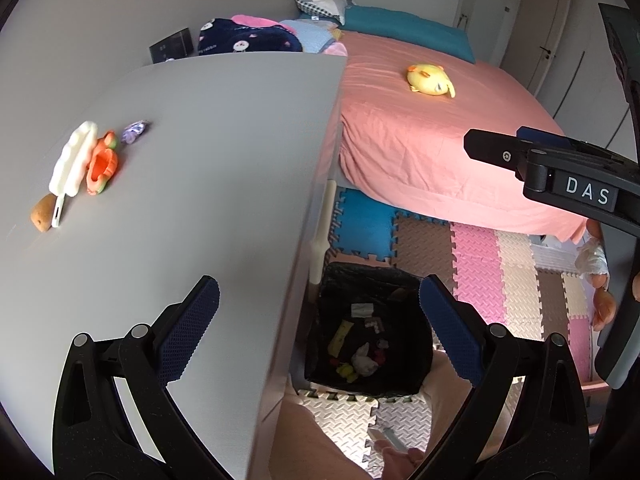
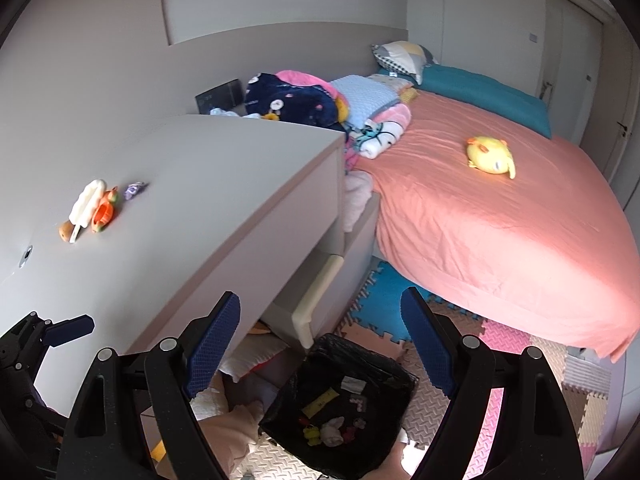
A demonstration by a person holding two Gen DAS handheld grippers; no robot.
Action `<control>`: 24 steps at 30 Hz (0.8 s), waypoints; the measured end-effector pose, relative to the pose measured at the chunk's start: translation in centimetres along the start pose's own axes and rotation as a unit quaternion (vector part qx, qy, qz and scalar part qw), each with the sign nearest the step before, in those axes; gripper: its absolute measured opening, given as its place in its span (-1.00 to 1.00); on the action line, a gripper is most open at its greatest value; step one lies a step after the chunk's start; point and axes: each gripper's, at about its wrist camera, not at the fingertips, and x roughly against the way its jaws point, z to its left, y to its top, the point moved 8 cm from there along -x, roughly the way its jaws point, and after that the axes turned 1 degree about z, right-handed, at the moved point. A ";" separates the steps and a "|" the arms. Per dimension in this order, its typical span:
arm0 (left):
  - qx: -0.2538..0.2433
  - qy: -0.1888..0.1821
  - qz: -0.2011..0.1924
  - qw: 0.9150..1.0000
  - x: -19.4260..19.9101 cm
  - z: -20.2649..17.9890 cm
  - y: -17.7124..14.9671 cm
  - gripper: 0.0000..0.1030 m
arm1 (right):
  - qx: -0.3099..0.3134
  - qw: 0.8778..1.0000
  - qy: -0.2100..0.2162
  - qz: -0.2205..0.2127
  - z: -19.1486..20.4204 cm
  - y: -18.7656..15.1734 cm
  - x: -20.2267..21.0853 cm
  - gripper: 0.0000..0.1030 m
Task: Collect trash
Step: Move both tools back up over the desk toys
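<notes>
Both tongs stand spread and hold nothing: the left gripper [image 1: 318, 332] at the desk [image 1: 224, 168] edge, the right gripper [image 2: 320, 344] above the floor mats [image 2: 436, 404]. Below and between their blue ribbed pads sits the black-lined bin [image 2: 384, 364] with scraps inside. A crumpled purple wrapper [image 1: 135, 131] lies far off on the smooth grey desktop, beside an orange toy [image 1: 102, 166] and a white popsicle toy [image 1: 74, 162].

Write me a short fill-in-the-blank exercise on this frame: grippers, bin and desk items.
Both the left gripper and the right gripper are ____ and hold nothing.
The trash bin on the floor mats is lined with a ____ bag.
The purple wrapper lies on the ____.
The yellow plush toy rests on the ____.

Missing words: open; black; desk; bed
</notes>
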 end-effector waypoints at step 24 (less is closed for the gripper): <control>0.078 0.054 -0.018 0.995 2.6 9.9 0.5 0.87 | 0.066 0.996 0.053 0.003 9.6 3.6 -3.0 0.60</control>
